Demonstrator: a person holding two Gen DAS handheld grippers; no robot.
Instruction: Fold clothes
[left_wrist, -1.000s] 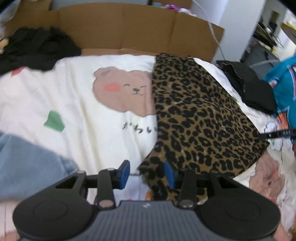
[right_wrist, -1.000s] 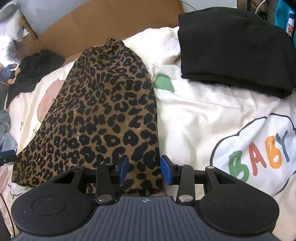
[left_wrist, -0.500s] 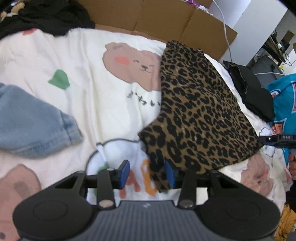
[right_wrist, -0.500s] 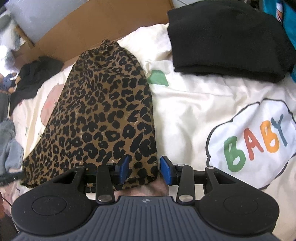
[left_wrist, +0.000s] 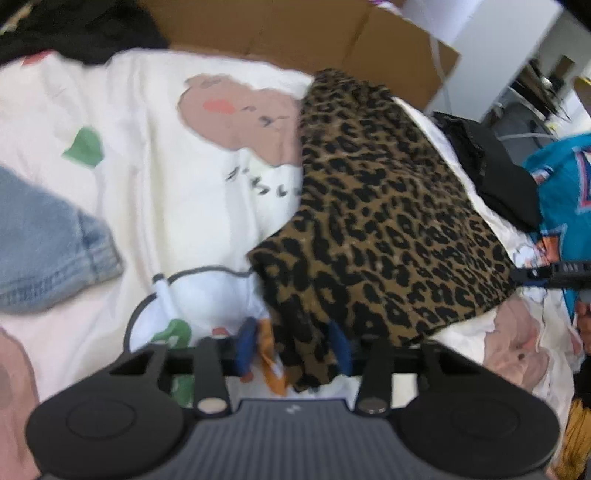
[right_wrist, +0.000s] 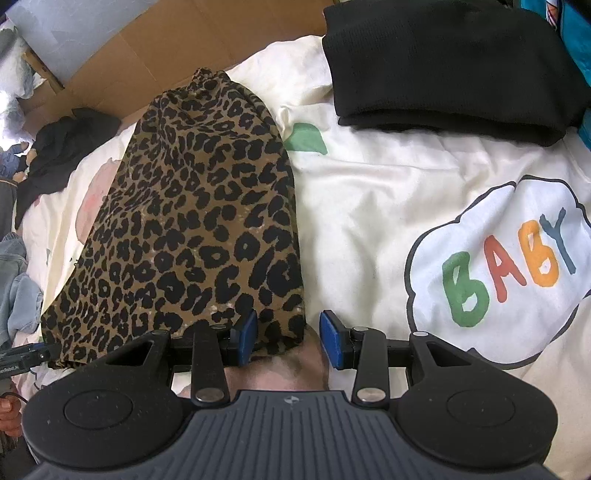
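Both tongs (left_wrist: 295, 345) (right_wrist: 289, 338) astride leopard-print garment (right_wrist: 199, 221)

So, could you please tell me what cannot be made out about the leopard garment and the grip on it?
- Left wrist view: motion blur smears the leopard garment; whether the left gripper pinches its corner is unclear.
- Right wrist view: the right gripper body hides the garment's near hem.
- Right wrist view: the folded black garment is cut off by the top edge.
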